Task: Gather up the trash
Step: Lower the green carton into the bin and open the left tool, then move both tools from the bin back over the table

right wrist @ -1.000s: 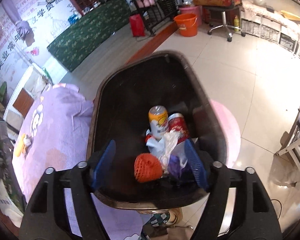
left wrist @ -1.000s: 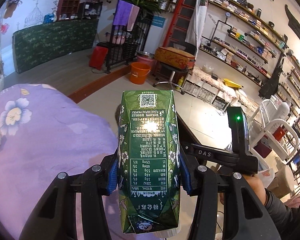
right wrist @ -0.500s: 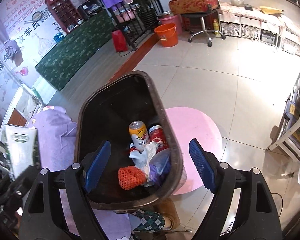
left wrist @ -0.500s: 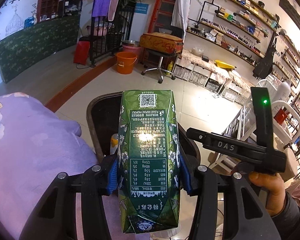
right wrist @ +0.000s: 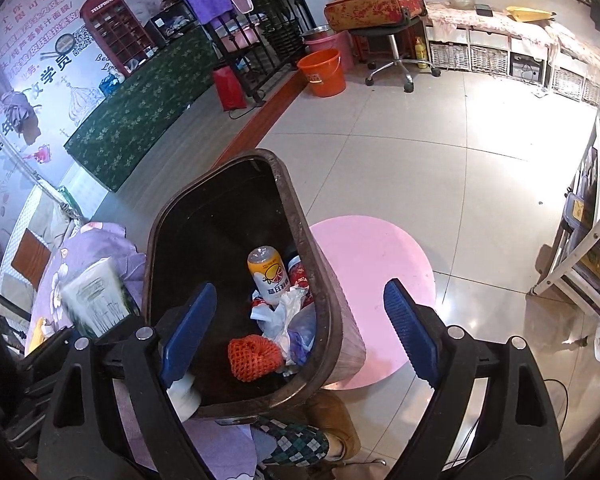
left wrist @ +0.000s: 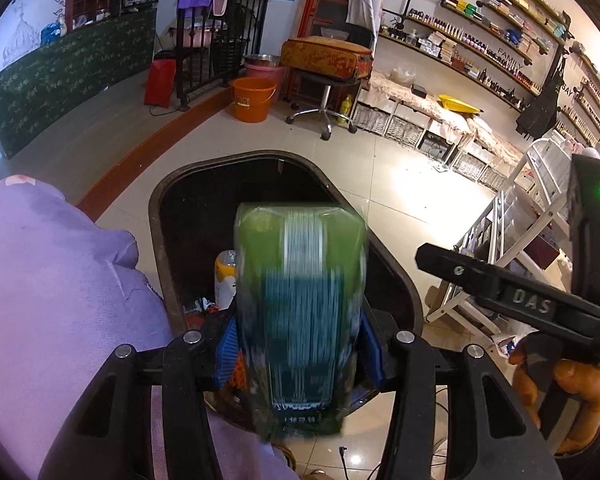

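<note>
Left wrist: blurred green carton (left wrist: 300,304)

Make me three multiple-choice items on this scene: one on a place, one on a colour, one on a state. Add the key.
1. Where does the orange net lie?
A. on the floor tiles
B. inside the bin
C. on the purple cloth

2. What colour is the round mat on the floor beside the bin?
A. blue
B. green
C. pink

3. How is the right gripper?
A. open, holding nothing
B. shut on a can
C. shut on a bottle

Key:
1 B: the net sits among the rubbish at the bottom of the bin.
2 C: the mat shows plain pink against the pale tiles.
3 A: its jaws have just been opening and stand wide apart above the bin, with nothing gripped between them.
</note>
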The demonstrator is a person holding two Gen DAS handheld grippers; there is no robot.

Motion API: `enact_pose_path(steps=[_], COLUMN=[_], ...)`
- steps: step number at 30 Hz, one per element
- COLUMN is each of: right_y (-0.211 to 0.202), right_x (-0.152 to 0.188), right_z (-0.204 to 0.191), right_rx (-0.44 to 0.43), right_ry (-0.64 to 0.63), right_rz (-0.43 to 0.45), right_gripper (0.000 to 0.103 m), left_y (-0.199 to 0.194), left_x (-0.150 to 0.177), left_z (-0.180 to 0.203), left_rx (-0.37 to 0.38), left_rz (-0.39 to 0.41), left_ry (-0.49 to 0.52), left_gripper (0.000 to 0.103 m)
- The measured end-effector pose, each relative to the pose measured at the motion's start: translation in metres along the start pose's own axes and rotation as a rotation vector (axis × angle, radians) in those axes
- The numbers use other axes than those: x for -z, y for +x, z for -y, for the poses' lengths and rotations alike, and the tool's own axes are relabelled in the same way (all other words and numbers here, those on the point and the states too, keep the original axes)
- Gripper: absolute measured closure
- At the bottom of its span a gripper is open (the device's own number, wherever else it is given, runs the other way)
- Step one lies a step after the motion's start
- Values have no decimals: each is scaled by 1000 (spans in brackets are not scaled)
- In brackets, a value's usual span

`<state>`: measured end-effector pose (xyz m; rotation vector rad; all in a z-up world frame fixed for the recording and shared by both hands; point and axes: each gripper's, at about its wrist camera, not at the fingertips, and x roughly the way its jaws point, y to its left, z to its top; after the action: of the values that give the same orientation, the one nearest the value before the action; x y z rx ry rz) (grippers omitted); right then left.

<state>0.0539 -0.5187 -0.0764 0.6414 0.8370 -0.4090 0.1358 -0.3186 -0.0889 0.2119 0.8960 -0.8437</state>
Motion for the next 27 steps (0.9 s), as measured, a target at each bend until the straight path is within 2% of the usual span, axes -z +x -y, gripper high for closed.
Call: enact_pose_path(steps=[2,3,4,7,12,16,21,27], right_y=[-1,-2,-3,-4,-6,-10,-16,-21], right_x=[0,1,0,1,5,6,9,26], right_z=[-1,0,0,-2,-14,-32,-64,-115], right_rx=[2,4,7,4,-11,-15,-24,-81], right_ry=[8,9,8,0,-35,-109,-189,-375], right_rz=[2,2,5,12,41,77,127,181], right_gripper=[17,17,17,16,11,6,6,6], left_y=[0,-2,-4,-10,-30,-50,-80,-118], left_x=[0,1,2,2,7,16,27,41], left_z=[2,1,1,-1,-3,-7,-21,-45], left_rx=[11,15,18,37,-23,-67,-125,-218], left_rz=[8,19,31,52,99,136,191,258], left_ry=[8,7,2,-14,-14,-16,-44,-88], left_gripper=[44,32,24,17,10,8,8,6])
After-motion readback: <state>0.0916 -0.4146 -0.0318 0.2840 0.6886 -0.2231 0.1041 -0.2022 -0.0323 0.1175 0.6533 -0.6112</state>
